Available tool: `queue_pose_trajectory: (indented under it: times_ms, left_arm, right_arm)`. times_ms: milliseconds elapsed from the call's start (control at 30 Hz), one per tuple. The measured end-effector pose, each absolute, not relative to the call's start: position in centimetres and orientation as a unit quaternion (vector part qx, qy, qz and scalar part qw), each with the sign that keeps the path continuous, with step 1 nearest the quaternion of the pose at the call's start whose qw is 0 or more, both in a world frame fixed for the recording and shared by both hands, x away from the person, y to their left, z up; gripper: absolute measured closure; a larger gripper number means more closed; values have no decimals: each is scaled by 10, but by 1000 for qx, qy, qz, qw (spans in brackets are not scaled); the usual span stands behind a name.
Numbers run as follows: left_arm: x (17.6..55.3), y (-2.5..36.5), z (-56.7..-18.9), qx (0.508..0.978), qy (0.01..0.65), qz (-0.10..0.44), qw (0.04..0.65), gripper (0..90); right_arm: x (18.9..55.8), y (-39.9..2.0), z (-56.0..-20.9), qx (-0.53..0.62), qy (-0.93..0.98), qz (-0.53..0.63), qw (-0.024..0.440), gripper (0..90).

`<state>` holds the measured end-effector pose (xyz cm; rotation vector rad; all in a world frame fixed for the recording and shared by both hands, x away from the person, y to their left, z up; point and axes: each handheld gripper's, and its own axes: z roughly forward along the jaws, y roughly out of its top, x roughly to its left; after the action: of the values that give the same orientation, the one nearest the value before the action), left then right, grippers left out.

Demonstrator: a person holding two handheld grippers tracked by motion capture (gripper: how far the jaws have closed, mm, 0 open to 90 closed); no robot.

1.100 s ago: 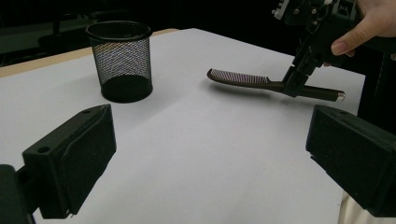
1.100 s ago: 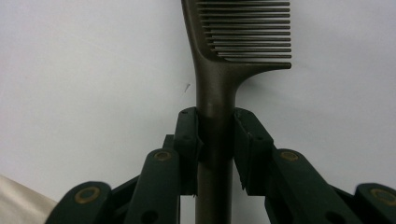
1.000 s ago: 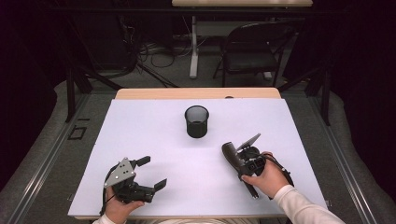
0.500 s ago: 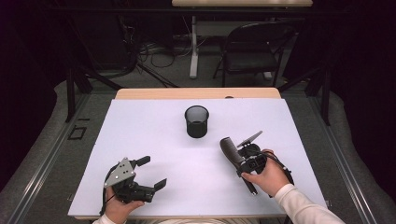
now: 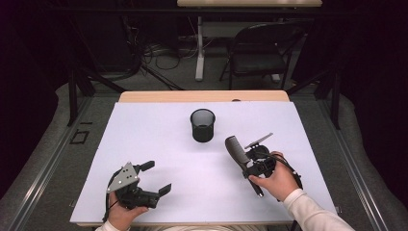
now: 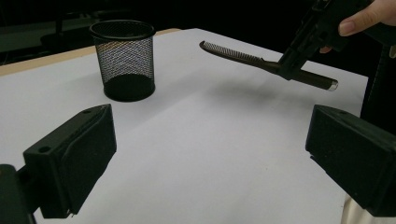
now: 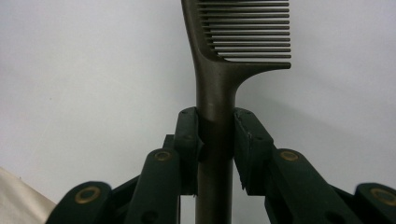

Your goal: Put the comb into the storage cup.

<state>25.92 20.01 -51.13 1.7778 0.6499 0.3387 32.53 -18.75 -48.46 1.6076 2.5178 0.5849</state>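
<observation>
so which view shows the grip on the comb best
The right gripper view: the comb has its handle pinched between both pads, teeth pointing away. The high view shows the right gripper holding it above the table, near the mesh cup. The left gripper view shows it side-on, lifted off the surface.

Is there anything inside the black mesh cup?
The mesh cup looks empty from above: only its dark bottom shows. Its near wall hides part of the inside. The comb is outside it, held in the right tongs.
</observation>
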Motion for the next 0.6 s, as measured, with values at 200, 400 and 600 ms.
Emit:
queue_pose_trajectory:
  times_ms: [200, 400, 600]
  left_arm:
    - [259, 200, -511, 756, 280, 146, 573, 22]
    - [260, 200, -512, 756, 281, 146, 573, 22]
    - [260, 200, -512, 756, 283, 147, 572, 22]
  right_arm:
    - [325, -188, -480, 524, 823, 211, 56, 727]
    - [325, -189, -477, 515, 822, 234, 69, 727]
    - [324, -189, -474, 506, 819, 257, 80, 727]
